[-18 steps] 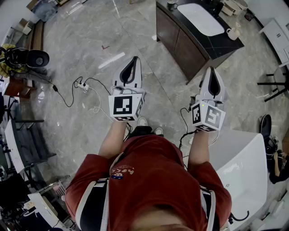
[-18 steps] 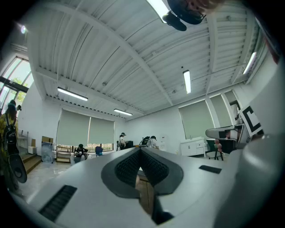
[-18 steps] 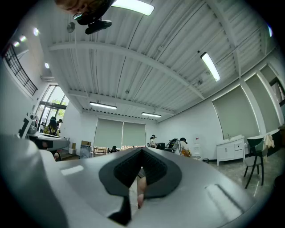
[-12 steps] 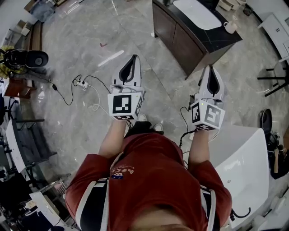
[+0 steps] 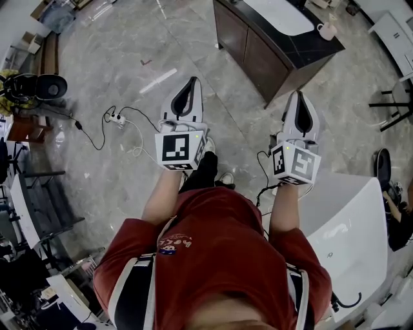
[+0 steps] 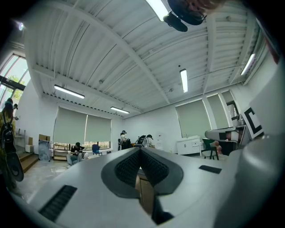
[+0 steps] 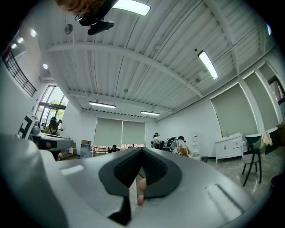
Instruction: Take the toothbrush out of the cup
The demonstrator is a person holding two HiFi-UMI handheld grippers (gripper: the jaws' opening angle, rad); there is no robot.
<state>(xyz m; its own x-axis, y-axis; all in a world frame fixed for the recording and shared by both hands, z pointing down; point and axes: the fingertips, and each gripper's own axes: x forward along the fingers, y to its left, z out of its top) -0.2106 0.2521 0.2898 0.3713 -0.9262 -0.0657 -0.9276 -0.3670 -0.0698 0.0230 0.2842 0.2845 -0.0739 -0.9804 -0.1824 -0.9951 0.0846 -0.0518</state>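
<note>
Bright ceiling strip lights, sharp focus, fisheye-bent edges, dark corners

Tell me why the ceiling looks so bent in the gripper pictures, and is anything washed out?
Left gripper view: a wide-angle lens bows the ceiling beams, corners go black, and the light strip burns white. Right gripper view: same bowing, same dark corners. Head view: the glossy floor curves toward the edges.

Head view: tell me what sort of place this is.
Probably a workshop hall with a mock bathroom corner: a dark cabinet with a white washbasin stands on the stone floor, a power strip trails cables, and the left gripper view shows strip lights.
</note>
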